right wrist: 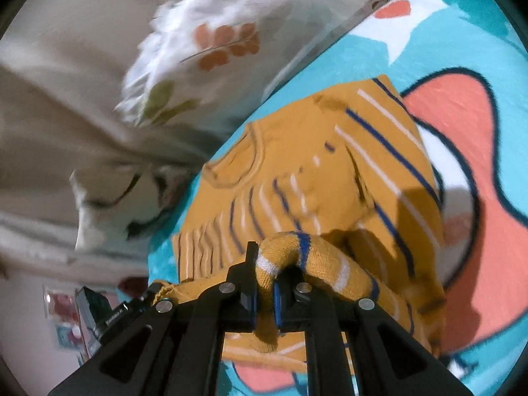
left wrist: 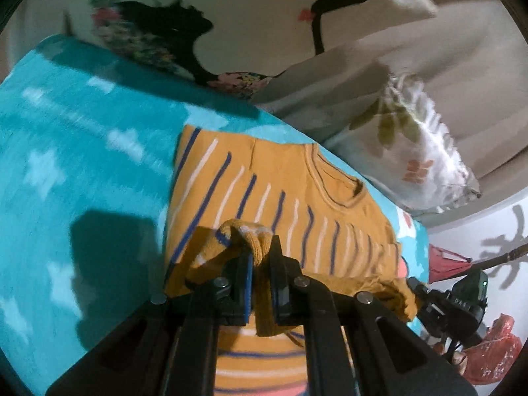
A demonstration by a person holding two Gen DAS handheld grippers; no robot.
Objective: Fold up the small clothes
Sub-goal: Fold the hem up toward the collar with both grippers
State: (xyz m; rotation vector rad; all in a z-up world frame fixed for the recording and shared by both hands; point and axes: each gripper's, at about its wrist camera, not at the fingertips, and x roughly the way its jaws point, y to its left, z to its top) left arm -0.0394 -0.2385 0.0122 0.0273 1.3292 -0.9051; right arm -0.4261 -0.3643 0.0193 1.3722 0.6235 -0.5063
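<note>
A small mustard-yellow shirt (left wrist: 264, 191) with blue and white stripes lies on a turquoise blanket (left wrist: 82, 138), its round neckline toward the pillows. My left gripper (left wrist: 260, 250) is shut on a bunched fold of the shirt's edge and holds it above the rest of the cloth. In the right wrist view the same shirt (right wrist: 297, 171) lies folded over itself, and my right gripper (right wrist: 264, 264) is shut on another rolled-up piece of its striped edge. The other gripper shows at the frame edge in each view. Cloth hides the pads.
The blanket (right wrist: 462, 49) carries a coral and white fish print. A fringed leaf-print pillow (left wrist: 412, 145) and a beige cover (left wrist: 445, 66) lie right behind the shirt. A cushion with a black figure (left wrist: 184, 33) stands at the back left. Red items (left wrist: 495, 353) sit beside the bed.
</note>
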